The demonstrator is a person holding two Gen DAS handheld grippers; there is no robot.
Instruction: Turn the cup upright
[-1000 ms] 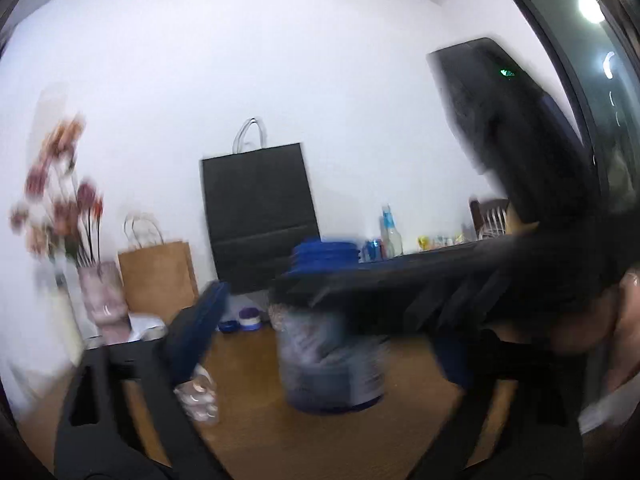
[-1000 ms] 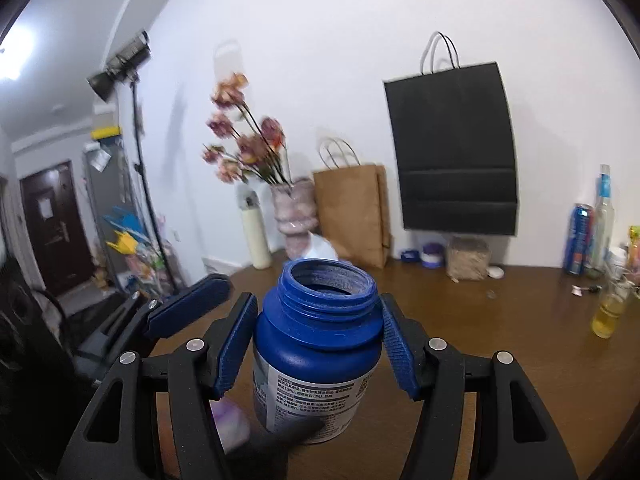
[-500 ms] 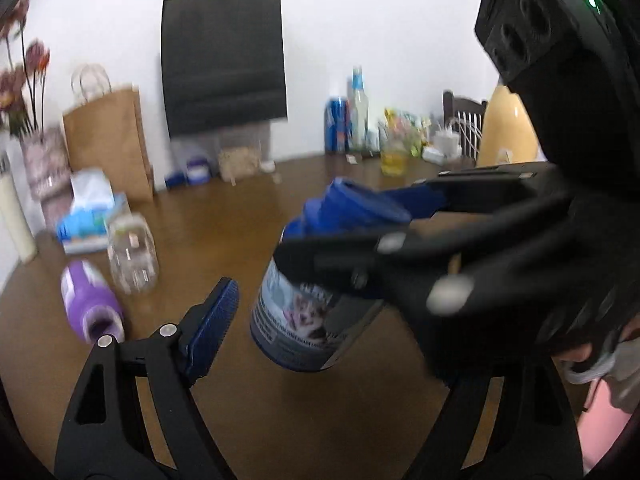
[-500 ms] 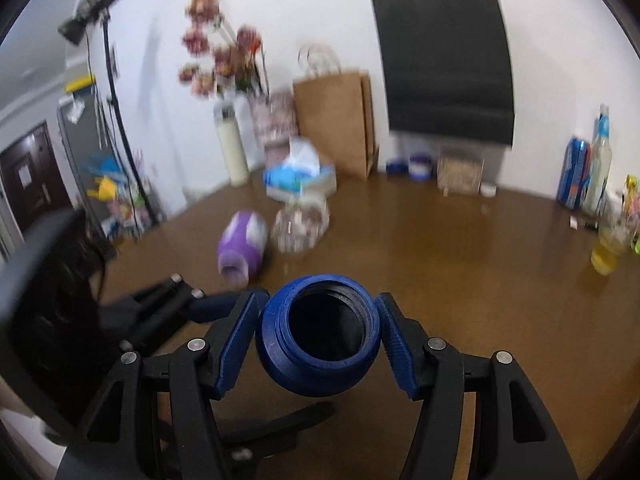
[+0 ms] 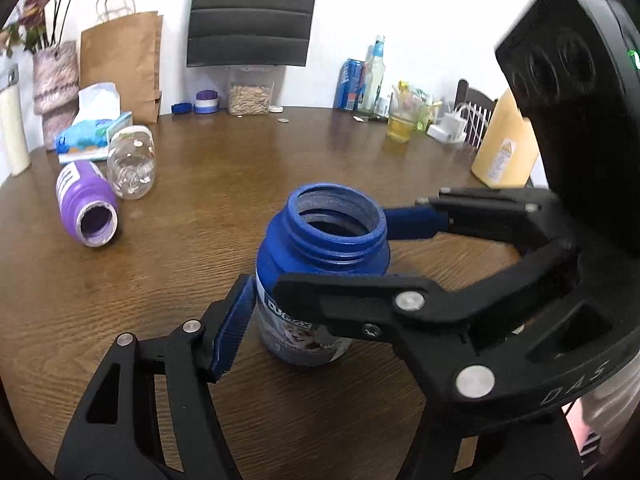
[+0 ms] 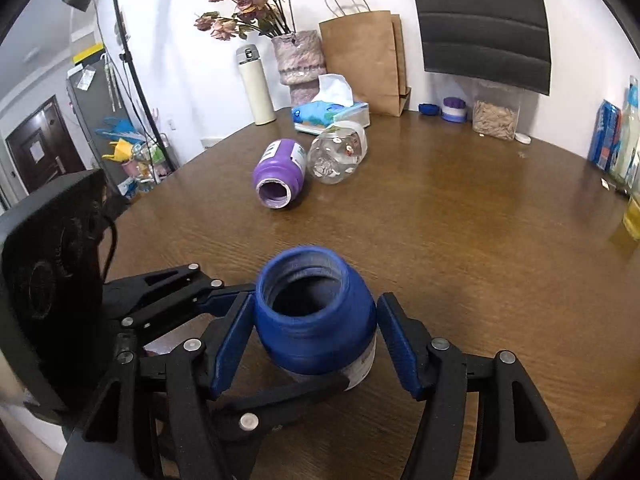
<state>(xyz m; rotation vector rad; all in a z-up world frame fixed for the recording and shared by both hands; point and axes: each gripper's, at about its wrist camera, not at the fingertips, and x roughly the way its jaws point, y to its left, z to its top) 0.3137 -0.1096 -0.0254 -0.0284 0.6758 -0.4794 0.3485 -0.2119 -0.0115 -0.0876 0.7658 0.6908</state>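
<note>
The blue jar stands upright, mouth up, on the wooden table. The right gripper straddles it, pads spread just off its sides. The left gripper also brackets it; its jaw width is hard to judge.

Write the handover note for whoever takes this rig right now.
Left claw: open, straddling the blue jar.
Right claw: pads close on both sides of the jar; grip unclear.
Blue jar: standing on the wooden table, mouth up. Flip looks done.
Left: open and back both claws away without tipping it. The purple bottle and clear jar lie on their sides behind, perhaps next.
</note>
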